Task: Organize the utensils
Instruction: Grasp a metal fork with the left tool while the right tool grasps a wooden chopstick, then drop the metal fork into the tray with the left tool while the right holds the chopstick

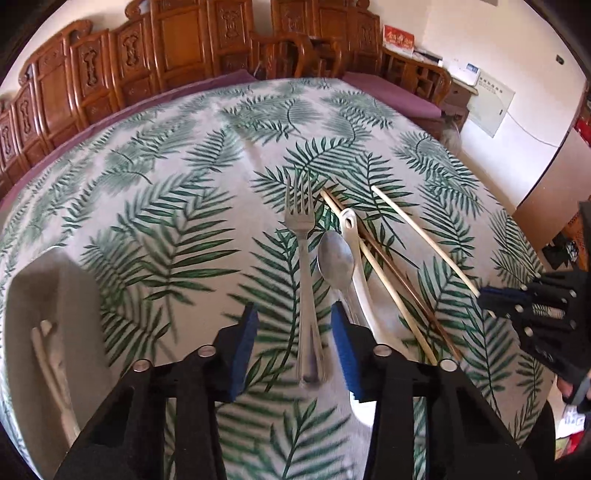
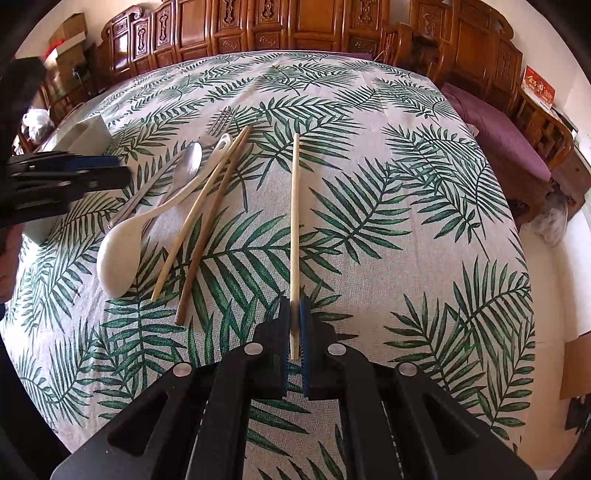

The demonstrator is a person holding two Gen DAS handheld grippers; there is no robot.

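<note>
My left gripper (image 1: 295, 332) is open and straddles the handle of a steel fork (image 1: 306, 280) lying on the leaf-print tablecloth, with a gap on each side of the handle. Just right of the fork lie a metal spoon (image 1: 334, 258), a white spoon (image 1: 356, 258), a pale chopstick (image 1: 391, 295) and a brown chopstick (image 1: 410, 291). My right gripper (image 2: 294, 321) is shut on the near end of a second pale chopstick (image 2: 294, 221), whose far end points away across the cloth. In the left wrist view the right gripper (image 1: 484, 295) shows at the right edge.
A grey tray (image 1: 55, 280) stands at the left with a white utensil (image 1: 51, 362) in it. Carved wooden chairs (image 2: 295, 22) and a purple cushion (image 2: 506, 140) ring the table's far side. In the right wrist view the left gripper (image 2: 123, 171) hangs over the spoons.
</note>
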